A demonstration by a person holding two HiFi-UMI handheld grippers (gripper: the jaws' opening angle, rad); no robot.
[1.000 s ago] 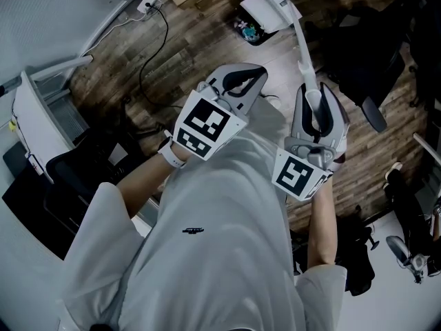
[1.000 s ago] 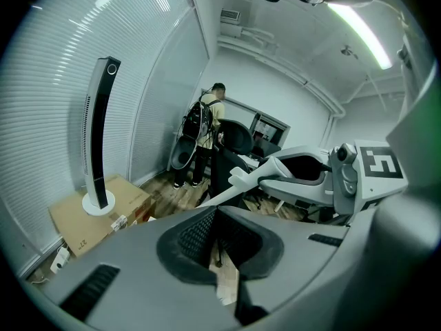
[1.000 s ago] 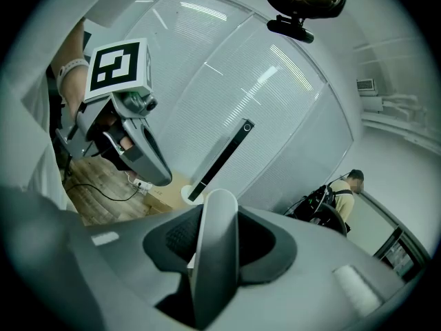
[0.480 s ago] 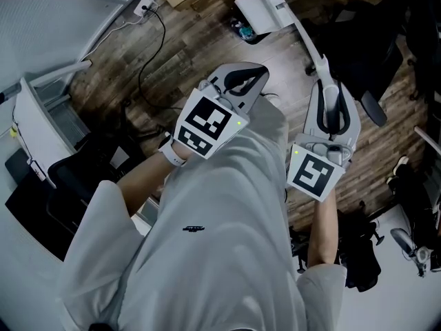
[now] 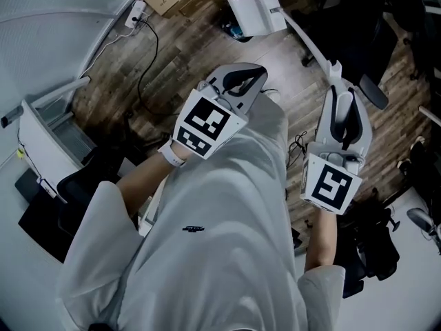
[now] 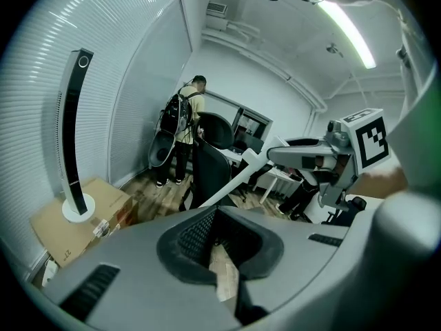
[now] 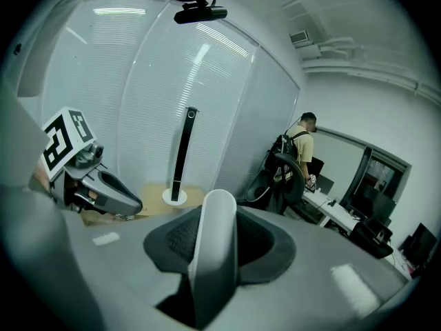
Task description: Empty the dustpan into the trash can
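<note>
White dustpan (image 5: pixel 256 12) is up off the wooden floor (image 5: pixel 200 54), flat ribbed pan out over the small dark trash can (image 5: pixel 229 28) peeking from under its left edge, long white handle (image 5: pixel 309 41) slanting back down-right.

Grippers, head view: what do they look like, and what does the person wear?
The left gripper and right gripper are pale grey shells, dark ribbed jaw linings, each with a cube of black-and-white square markers. The person wears a pale short-sleeved shirt and a white wristband.

Dark wood-plank floor (image 5: pixel 207 43), white blinds (image 7: pixel 138 81)
</note>
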